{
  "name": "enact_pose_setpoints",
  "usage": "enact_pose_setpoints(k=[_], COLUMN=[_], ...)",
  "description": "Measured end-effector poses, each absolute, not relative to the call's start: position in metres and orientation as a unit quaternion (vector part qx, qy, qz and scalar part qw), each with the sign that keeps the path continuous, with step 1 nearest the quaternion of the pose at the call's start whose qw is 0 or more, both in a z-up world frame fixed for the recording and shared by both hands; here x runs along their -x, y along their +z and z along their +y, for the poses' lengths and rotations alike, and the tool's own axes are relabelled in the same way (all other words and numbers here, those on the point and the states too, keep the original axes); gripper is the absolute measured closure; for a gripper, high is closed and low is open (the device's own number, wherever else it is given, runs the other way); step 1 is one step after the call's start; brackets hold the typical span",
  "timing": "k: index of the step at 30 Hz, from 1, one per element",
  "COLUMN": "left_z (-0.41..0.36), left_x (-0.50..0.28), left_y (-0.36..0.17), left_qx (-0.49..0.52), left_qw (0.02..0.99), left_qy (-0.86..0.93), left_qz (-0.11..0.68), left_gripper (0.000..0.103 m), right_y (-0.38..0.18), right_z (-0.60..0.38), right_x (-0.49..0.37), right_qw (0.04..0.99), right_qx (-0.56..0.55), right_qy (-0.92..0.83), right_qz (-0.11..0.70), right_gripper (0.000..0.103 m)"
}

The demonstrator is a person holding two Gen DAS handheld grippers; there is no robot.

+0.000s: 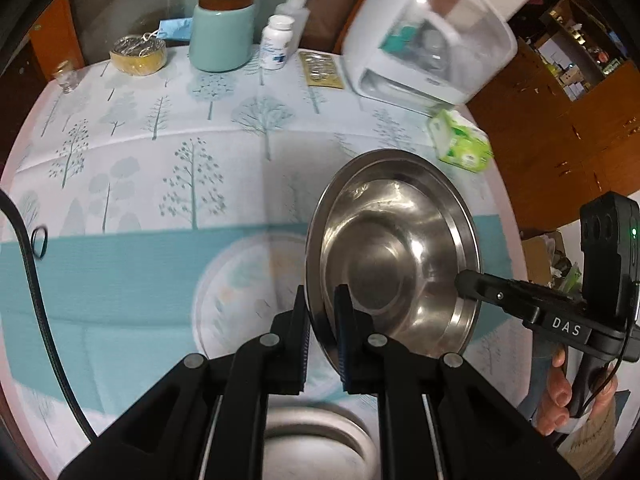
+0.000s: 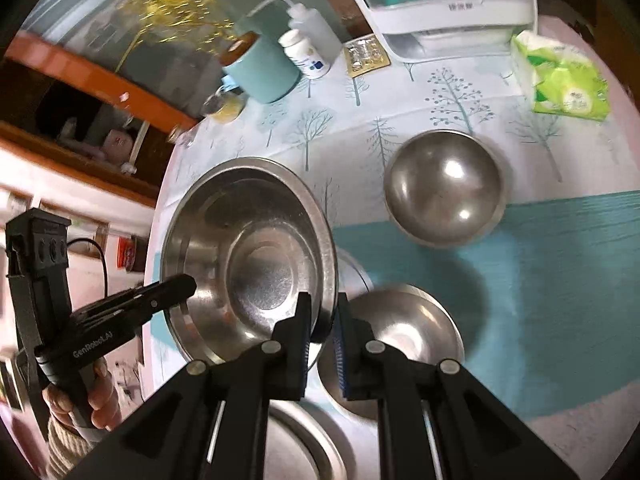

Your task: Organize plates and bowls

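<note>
Across the whole scene we see the table [image 1: 132,152] under its tree-print cloth, a teal band running across the near half. At 1 o'clock in the left wrist view sits the white appliance [image 1: 424,36] with a clear lid. Held off the cloth between us is the big steel basin [image 1: 394,256], tilted on edge; our left gripper [image 1: 323,336] pinches its rim at 7 o'clock, and our right gripper [image 2: 322,332] clamps the opposite rim, both clenched on the metal. In the right wrist view a round bowl [image 2: 446,190] rests on the cloth at 1 o'clock, and a shallow dish [image 2: 404,332] lies just right of our right fingers. Another steel rim [image 2: 304,440] shows at 6 o'clock below the jaws. Farther back stand the teal jar [image 1: 222,34] at 11 o'clock, the green tissue pack [image 2: 564,78], and the white pill bottle [image 1: 276,42] beside the jar.
</note>
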State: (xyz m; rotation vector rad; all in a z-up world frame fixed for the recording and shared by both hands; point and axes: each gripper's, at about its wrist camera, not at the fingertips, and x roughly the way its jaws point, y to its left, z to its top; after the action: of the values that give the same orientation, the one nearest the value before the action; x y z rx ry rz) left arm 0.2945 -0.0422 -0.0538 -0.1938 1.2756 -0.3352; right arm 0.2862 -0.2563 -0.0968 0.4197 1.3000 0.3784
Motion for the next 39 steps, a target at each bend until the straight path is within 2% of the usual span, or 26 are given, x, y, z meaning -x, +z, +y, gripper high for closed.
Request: enact_pose_setpoints(k=[7, 19, 32, 39], left_z=[-0.099, -0.150, -0.166, -0.164], left_x=[-0.218, -0.098, -0.058, -0.053], left_y=[-0.036, -0.100, -0.165, -0.184], left_qx=[0.105, 0.082, 0.049, 0.056], left_qw=[0.780, 0.764, 0.756, 0.748], left_qy=[-0.164, -0.174, -0.157, -0.147], left_qz=[0.594, 0.616, 0.633, 0.644], left_gripper=[0.092, 0.090, 0.089, 0.089], right_y=[-0.071, -0.106, -0.171, -0.187], right_z=[-0.310, -0.378, -0.381, -0.375], right_x=[-0.215, -0.110, -0.066, -0.064], right_qw=[0.764, 0.755, 0.739, 0.737], right_qx=[-0.161, -0.136, -0.120, -0.110], right_qy=[0.191, 0.186, 0.160, 0.148], right_qz=[0.594, 0.613, 0.643, 0.650], right_gripper=[0.092, 0.092, 0.092, 0.092])
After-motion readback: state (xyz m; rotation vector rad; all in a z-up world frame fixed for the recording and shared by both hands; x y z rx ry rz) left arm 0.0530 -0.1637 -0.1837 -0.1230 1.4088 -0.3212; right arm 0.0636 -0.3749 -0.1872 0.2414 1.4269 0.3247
